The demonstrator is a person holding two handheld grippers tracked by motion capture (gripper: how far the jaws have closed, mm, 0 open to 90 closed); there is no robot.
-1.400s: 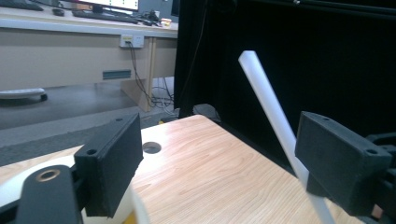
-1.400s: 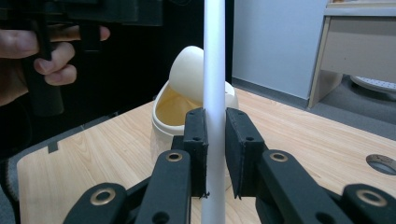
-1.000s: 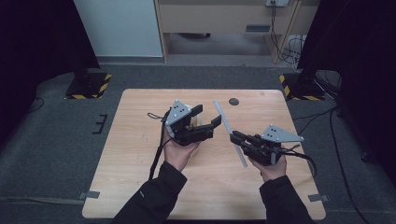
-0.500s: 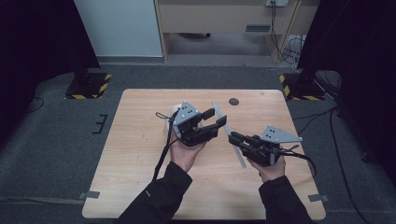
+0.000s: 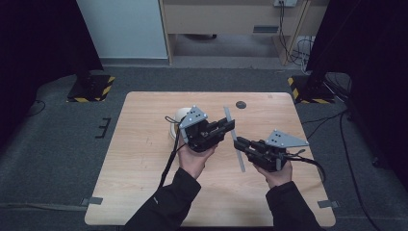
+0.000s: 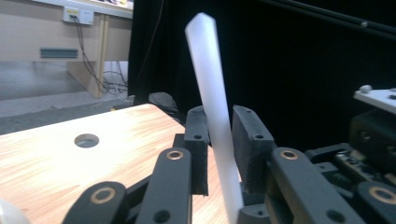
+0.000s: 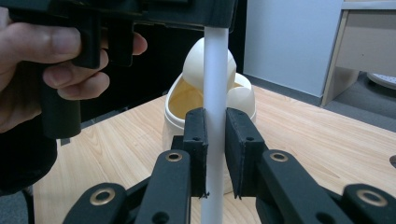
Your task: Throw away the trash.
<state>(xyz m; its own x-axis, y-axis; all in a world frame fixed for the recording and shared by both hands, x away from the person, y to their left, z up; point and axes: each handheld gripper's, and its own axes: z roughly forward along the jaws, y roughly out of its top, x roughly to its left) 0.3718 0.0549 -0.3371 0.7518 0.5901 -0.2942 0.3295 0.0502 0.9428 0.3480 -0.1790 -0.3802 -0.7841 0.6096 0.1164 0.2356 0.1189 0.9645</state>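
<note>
High view: the left tool (image 5: 226,128) has moved right since earlier, uncovering a cream cup (image 5: 180,118) on the tabletop (image 5: 144,163). The white stick (image 5: 234,139) runs away from the person. Left tool view: its jaws stand apart around the stick (image 6: 212,107). Right tool view: the right tool (image 7: 215,135) is clamped on the stick (image 7: 215,70) — upright here.

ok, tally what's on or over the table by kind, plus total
Grippers: 2, left gripper and right gripper
White rod: 1
Cream container with flap lid: 1
Total: 4
</note>
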